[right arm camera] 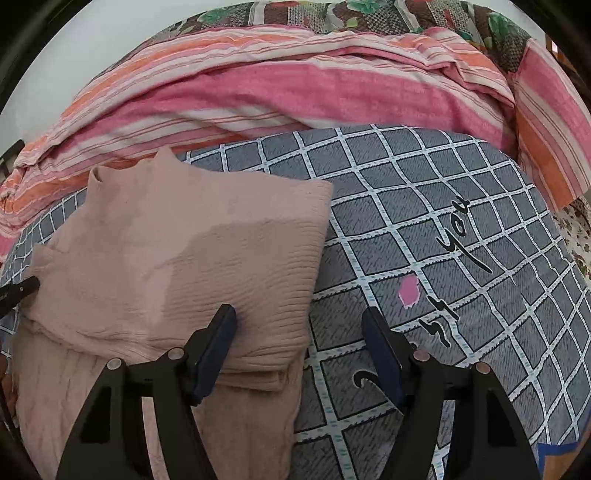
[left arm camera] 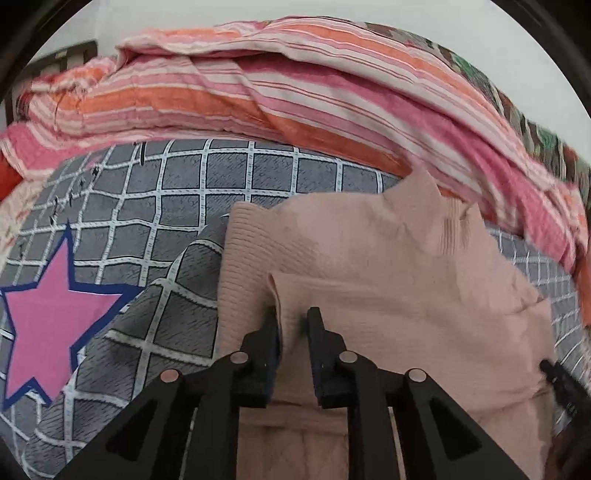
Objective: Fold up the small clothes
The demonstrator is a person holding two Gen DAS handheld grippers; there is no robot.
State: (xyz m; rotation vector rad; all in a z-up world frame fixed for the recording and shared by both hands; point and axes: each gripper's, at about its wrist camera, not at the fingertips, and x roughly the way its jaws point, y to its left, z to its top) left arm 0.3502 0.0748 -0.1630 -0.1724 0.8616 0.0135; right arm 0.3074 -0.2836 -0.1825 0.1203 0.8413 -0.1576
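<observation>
**Still half-folded: peach sweater on the bed, one claw narrow, one wide**

Partly, the sweater [left arm camera: 388,266] [right arm camera: 184,240] cannot be seen. Its near end runs under both claws and off the bottom of each view, so the hem is cut off. At its near side a folded-over layer hides what lies below. Beyond the sweater's far left, a dark slatted shape [left arm camera: 62,55] against the pale wall is too small to identify. Black script [right arm camera: 454,236] on the sheet to the sweater's right is only partly readable, its lower letters hidden behind a claw finger.

Under the sweater lies a grey checked bed sheet [left arm camera: 221,177] [right arm camera: 443,258]. The sheet has a pink star [left arm camera: 51,321] off to the sweater's left and a small pink patch [right arm camera: 408,291] to its right. Beyond the sweater's far end a pink and orange striped blanket [left arm camera: 295,81] is heaped up, with a floral quilt [right arm camera: 369,14] behind that. The blanket's edge comes close to the collar.

The sweater's long axis runs from the cameras away toward the blanket, collar at the far end.

The left claw [left arm camera: 293,314] is narrow, at the sweater's near left part. A raised ridge of knit sits between its fingers. A dark gap shows beside one finger, so the fabric does not look clamped. The right claw [right arm camera: 299,314] stands wide at the sweater's near right edge, one finger over the knit and the other over bare sheet, holding nothing.
</observation>
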